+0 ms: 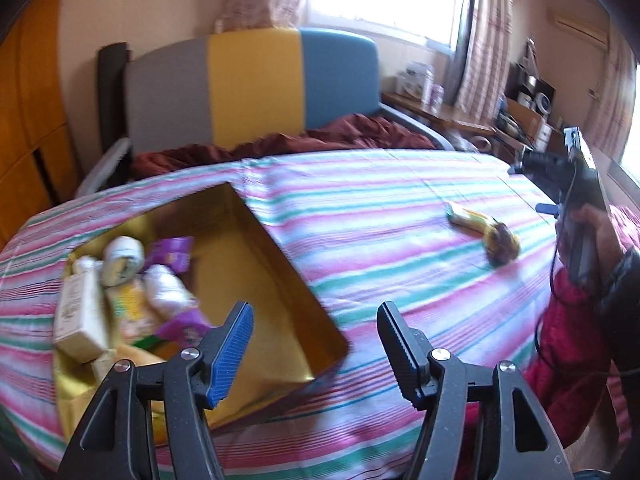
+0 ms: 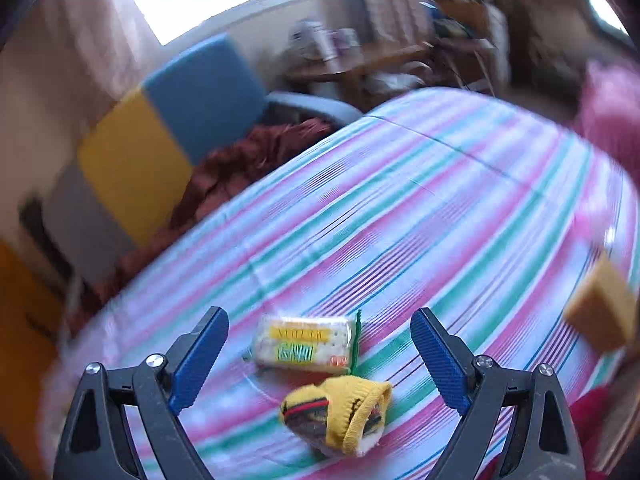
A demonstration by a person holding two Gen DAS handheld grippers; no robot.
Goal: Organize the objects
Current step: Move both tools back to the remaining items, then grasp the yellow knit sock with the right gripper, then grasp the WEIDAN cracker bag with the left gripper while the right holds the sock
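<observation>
Since the striped bed (image 1: 360,216) is soft, stuff could slide when nudged. One gold box (image 1: 256,264) sits at its left side, already holding roughly six or seven packets, too blurry to count exactly. Still loose on the bed, touching each other: one cracker pack (image 2: 306,344) and one yellow sock bundle (image 2: 340,412). Right tool (image 2: 320,360) hangs over them, fingers wide apart, empty. Left tool (image 1: 316,344) is spread open too, by the box. Risk: motion blur suggests speed, so I reckon a sloppy grab catches both.
</observation>
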